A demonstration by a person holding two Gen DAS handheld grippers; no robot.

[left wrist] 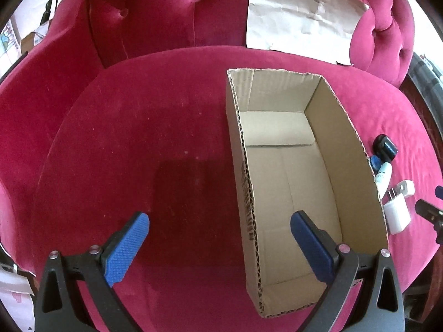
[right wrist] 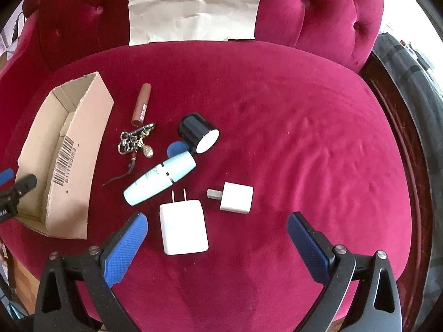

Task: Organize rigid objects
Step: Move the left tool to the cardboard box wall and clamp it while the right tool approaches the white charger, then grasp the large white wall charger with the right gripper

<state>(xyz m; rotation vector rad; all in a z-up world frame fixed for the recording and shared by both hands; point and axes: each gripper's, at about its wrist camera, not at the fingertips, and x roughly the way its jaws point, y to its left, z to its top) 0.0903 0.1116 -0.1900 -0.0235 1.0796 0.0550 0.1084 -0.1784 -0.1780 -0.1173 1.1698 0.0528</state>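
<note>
An open, empty cardboard box (left wrist: 290, 171) lies on a red velvet seat; it also shows in the right wrist view (right wrist: 74, 149). My left gripper (left wrist: 218, 221) is open and empty, straddling the box's near left wall. My right gripper (right wrist: 217, 221) is open and empty, just above a large white charger (right wrist: 183, 227). Near it lie a small white plug adapter (right wrist: 236, 197), a pale blue tube (right wrist: 160, 180), a black jar (right wrist: 198, 132), a blue disc (right wrist: 176, 148), a key bunch (right wrist: 137, 141) and a brown tube (right wrist: 141, 104).
The seat's tufted red back (right wrist: 318, 13) rises behind, with a sheet of crumpled paper (right wrist: 193, 5) leaning on it. A dark wooden rim (right wrist: 401, 127) bounds the seat on the right. The left gripper's tip (right wrist: 19, 185) shows by the box.
</note>
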